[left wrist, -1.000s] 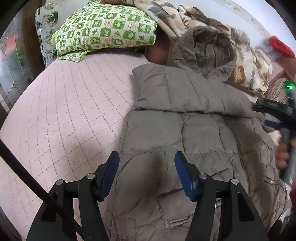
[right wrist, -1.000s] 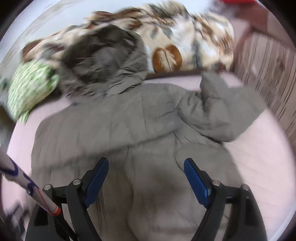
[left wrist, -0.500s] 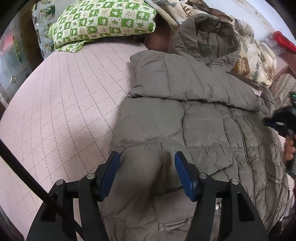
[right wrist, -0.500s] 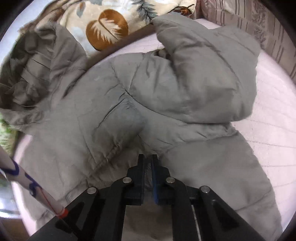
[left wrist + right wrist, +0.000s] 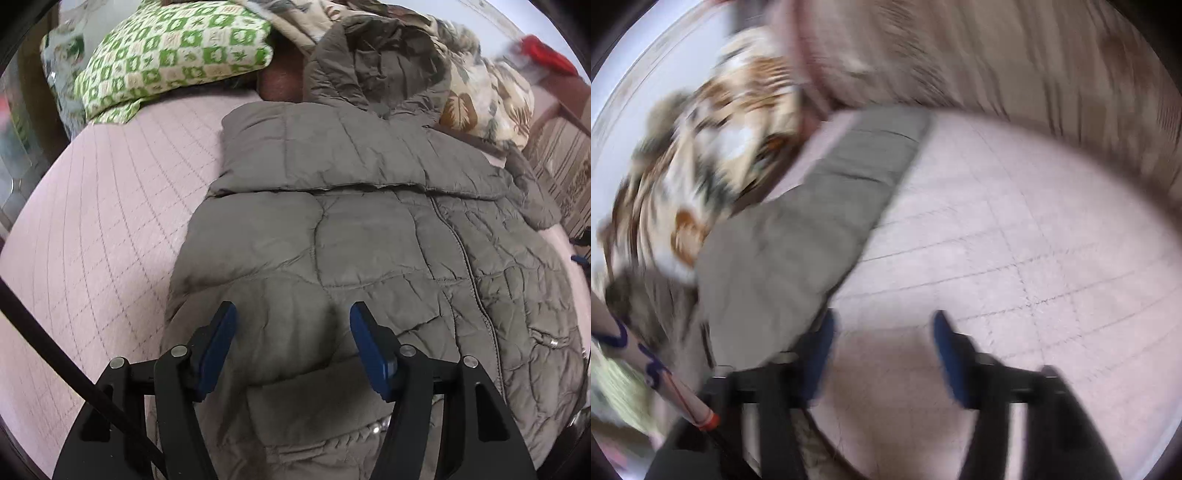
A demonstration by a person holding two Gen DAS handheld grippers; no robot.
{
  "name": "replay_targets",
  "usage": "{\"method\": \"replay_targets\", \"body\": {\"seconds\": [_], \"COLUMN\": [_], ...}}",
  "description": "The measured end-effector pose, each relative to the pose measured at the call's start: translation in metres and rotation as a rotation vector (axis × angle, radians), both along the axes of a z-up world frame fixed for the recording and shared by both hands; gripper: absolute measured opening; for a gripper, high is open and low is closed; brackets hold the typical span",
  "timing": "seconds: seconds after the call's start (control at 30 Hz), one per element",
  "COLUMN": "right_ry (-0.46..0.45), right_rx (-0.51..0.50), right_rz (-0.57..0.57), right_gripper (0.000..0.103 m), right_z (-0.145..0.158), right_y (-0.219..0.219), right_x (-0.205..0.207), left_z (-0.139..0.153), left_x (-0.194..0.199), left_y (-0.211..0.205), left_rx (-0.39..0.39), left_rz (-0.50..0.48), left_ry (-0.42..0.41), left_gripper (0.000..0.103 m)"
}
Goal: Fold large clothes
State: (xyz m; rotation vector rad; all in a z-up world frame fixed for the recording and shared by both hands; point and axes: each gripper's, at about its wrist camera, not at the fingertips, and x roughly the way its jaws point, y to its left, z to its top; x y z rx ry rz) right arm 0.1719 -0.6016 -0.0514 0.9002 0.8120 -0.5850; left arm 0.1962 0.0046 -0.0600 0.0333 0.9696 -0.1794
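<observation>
A grey-brown quilted hooded jacket [image 5: 369,240] lies front up on a pink quilted bed [image 5: 103,229]. One sleeve is folded across its chest and the hood points to the far end. My left gripper [image 5: 290,325] is open and empty, hovering just above the jacket's lower left part. In the blurred right wrist view, the jacket's other sleeve [image 5: 812,229] lies stretched out on the bed. My right gripper [image 5: 882,339] is open and empty, over the bare sheet just right of that sleeve.
A green-and-white checked pillow [image 5: 173,55] and a leaf-print blanket [image 5: 480,96] are piled at the head of the bed. A striped wall or headboard [image 5: 1034,55] borders the bed on the right. Pink sheet shows left of the jacket.
My right gripper, shut on the jacket's fabric half a second ago, has opened and swung right over the sheet. The right sleeve now lies stretched out. My left gripper has stayed open, drifting slightly.
</observation>
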Motion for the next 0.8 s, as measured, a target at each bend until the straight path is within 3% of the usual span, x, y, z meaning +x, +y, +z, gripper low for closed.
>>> {"method": "replay_targets", "body": {"seconds": [0.03, 0.3, 0.6, 0.63, 0.67, 0.8], "right_ry": [-0.019, -0.102, -0.14, -0.13, -0.116, -0.118], "right_rx": [0.025, 0.047, 0.03, 0.024, 0.015, -0.027], "right_rz": [-0.024, -0.054, -0.105, -0.103, -0.101, -0.073], "right_gripper": [0.04, 0.038, 0.039, 0.032, 0.014, 0.009], "right_z": [-0.007, -0.033, -0.053, -0.051, -0.049, -0.013], "right_y": [-0.013, -0.062, -0.107, -0.108, -0.109, -0.1], "right_x": [0.0, 0.042, 0.102, 0.105, 0.107, 0.107], "left_z": [-0.001, -0.019, -0.029, -0.029, -0.029, -0.024], "left_x": [0.001, 0.007, 0.012, 0.012, 0.012, 0.01], "left_y": [-0.001, -0.027, -0.03, -0.03, -0.031, -0.027], "left_rx": [0.004, 0.086, 0.098, 0.1, 0.1, 0.072], "left_rz": [-0.01, -0.063, -0.062, -0.061, -0.061, -0.055], "left_ry": [-0.001, -0.013, -0.016, -0.016, -0.016, 0.002], "left_gripper": [0.064, 0.071, 0.079, 0.079, 0.079, 0.079]}}
